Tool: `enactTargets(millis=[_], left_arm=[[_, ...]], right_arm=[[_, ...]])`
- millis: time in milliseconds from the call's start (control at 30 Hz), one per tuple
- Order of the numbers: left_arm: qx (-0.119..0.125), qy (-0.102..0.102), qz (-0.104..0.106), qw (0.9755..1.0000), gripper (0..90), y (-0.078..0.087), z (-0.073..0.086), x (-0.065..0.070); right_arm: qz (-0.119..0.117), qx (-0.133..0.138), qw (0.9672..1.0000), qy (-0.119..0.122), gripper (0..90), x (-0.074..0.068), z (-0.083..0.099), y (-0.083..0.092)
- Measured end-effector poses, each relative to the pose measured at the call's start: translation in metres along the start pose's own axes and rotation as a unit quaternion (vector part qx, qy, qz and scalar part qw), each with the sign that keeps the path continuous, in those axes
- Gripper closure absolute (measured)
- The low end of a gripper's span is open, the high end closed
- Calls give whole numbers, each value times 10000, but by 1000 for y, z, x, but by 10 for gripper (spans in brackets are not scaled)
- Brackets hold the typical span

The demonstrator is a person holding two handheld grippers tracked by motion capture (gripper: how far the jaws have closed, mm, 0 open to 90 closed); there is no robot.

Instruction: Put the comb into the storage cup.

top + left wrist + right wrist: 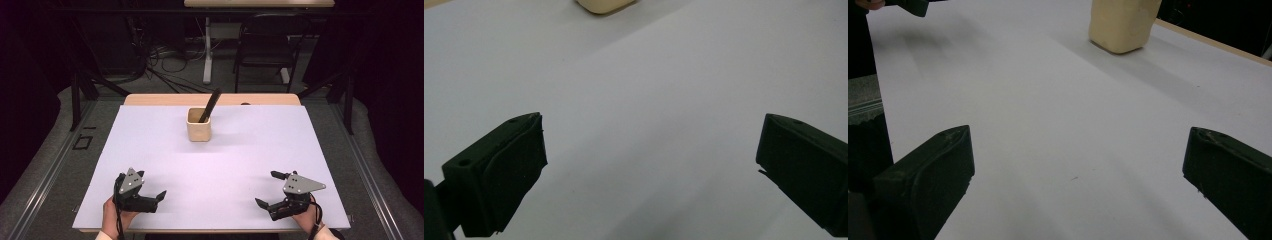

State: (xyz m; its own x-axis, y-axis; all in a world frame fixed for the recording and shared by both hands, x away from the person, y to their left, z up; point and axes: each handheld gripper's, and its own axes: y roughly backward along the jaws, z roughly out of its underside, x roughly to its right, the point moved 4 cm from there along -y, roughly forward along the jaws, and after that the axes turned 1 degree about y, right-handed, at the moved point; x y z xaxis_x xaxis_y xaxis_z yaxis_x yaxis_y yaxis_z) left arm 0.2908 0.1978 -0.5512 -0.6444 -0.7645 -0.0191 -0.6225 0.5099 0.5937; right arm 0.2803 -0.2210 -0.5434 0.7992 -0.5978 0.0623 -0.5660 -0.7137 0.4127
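Well back on the white desk (150, 140) stands the wooden cup (198, 131) holding a black tool (210, 106), far from the left gripper (150, 186) and right gripper (267, 189), both with fingers spread apart.

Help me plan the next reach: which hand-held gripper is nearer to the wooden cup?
Left, narrowly. The left hand-held gripper sits near the table's front edge, left of the wooden cup; the right hand-held gripper sits at the front right, slightly farther off. Both are open.
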Motion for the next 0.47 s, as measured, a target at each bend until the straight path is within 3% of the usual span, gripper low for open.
enactTargets(millis=[233, 467], left_arm=[[71, -114, 14, 9999, 0, 1, 4, 5], [229, -58, -83, 9997, 0, 6, 3, 1]], right_arm=[[-27, -17, 10000, 18, 0, 0, 0, 0], [-10, 38, 10000, 4, 0, 0, -1, 0]])
